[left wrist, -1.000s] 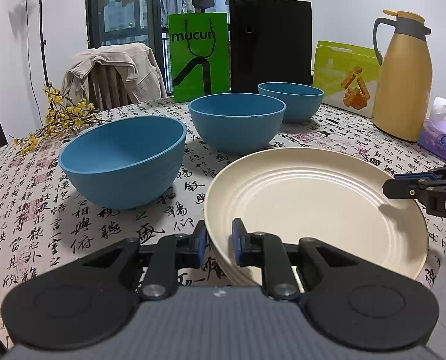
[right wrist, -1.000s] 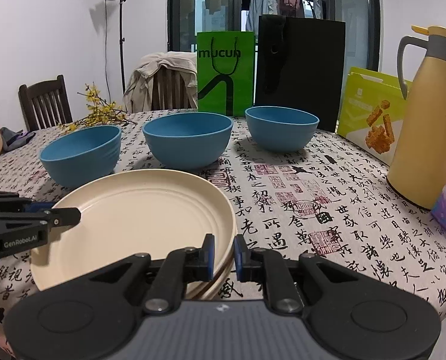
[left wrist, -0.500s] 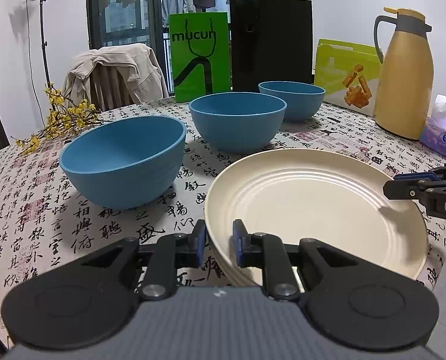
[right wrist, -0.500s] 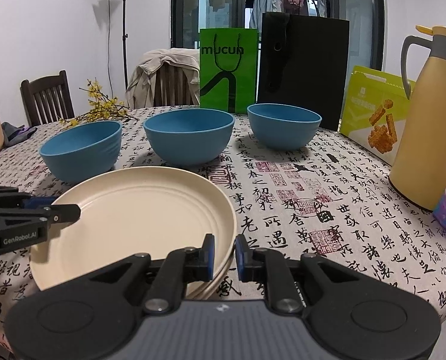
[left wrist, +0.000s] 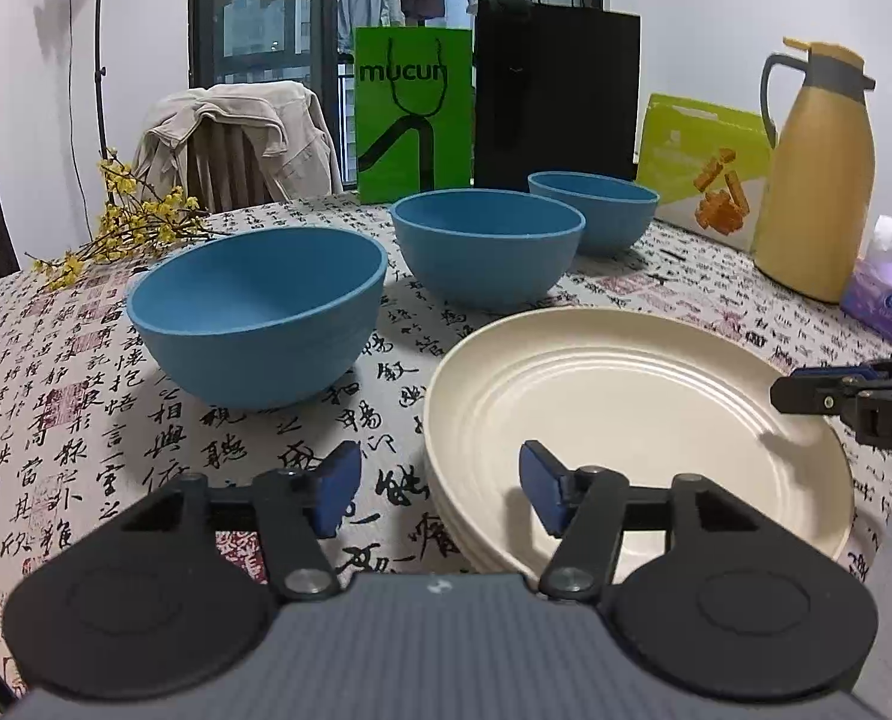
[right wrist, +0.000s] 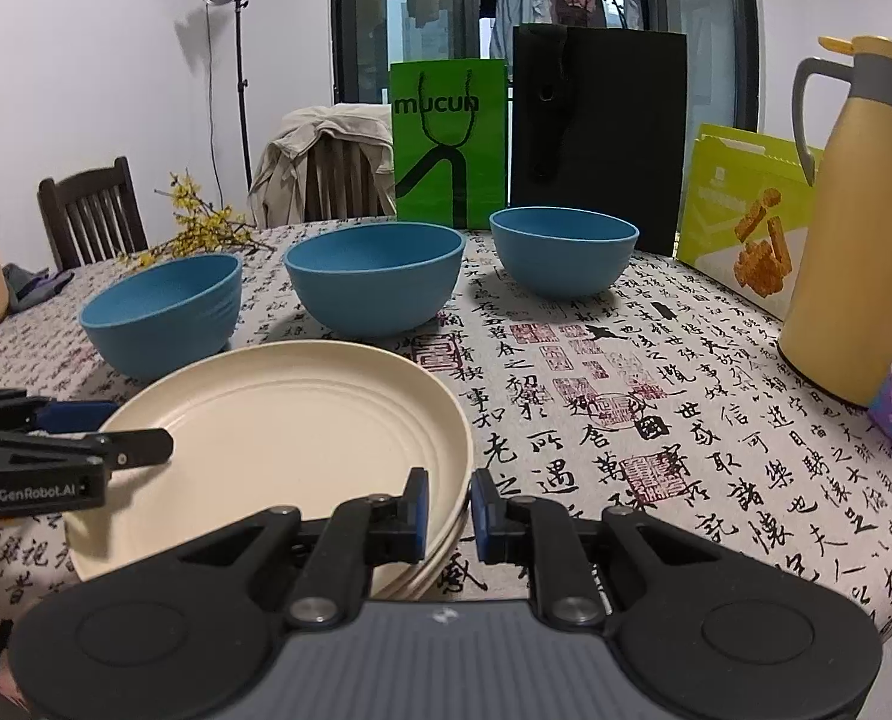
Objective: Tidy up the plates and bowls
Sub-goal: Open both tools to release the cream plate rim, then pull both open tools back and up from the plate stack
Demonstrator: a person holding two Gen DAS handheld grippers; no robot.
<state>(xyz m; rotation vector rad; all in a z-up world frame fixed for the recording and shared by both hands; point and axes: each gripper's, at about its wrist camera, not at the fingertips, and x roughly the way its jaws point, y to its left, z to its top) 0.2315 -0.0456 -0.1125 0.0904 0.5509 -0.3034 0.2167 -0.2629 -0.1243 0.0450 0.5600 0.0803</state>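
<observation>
A stack of cream plates (left wrist: 625,408) (right wrist: 290,438) lies at the near edge of the table. Behind it, three blue bowls stand apart in a row: the left bowl (left wrist: 260,324) (right wrist: 164,312), the middle bowl (left wrist: 487,252) (right wrist: 380,276) and the right bowl (left wrist: 595,210) (right wrist: 565,252). My left gripper (left wrist: 440,495) straddles the stack's left rim. Its jaws are opening and the pads stand clear of the rim. My right gripper (right wrist: 450,510) is shut on the stack's right rim. Each gripper's fingers (left wrist: 805,393) (right wrist: 146,444) show in the other's view.
A yellow thermos jug (left wrist: 817,180), a purple tissue pack (left wrist: 889,288) and a green snack box (left wrist: 703,162) stand at the right. Green (left wrist: 413,114) and black (left wrist: 556,90) bags stand at the back. Yellow flowers (left wrist: 140,228) lie far left, before a jacket-draped chair (left wrist: 236,138).
My left gripper's jaws have spread wide and let go of the plate rim. The right gripper keeps its grip. Neither hand has moved.
</observation>
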